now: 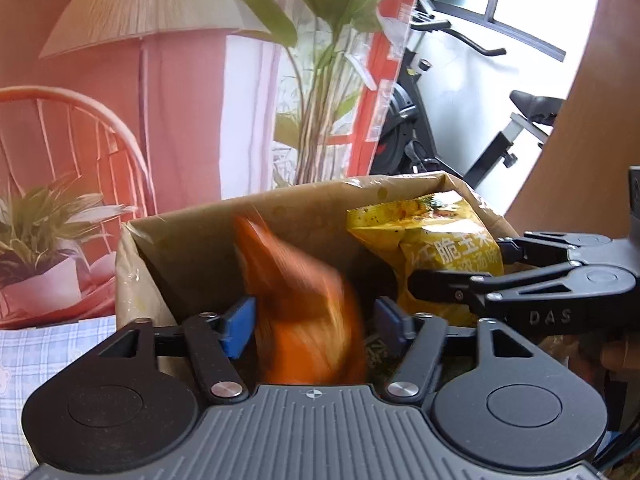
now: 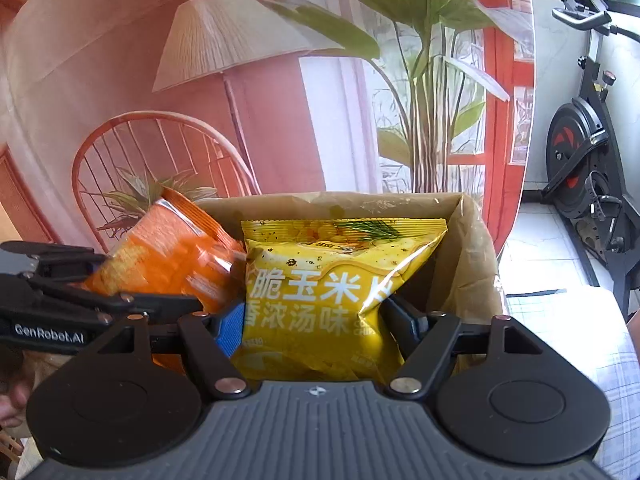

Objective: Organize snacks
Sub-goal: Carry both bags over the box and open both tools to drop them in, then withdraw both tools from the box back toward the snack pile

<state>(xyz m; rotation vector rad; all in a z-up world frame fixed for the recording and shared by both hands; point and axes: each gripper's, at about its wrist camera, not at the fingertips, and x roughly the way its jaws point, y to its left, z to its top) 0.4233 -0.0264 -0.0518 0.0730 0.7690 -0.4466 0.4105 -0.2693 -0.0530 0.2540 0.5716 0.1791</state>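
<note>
Over the open brown cardboard box (image 1: 192, 248), I see my left gripper (image 1: 316, 320) standing open around the blurred, upright orange snack bag (image 1: 304, 300), while my right gripper (image 2: 316, 320) clasps the upright yellow corn-chip bag (image 2: 328, 292) alongside.
</note>
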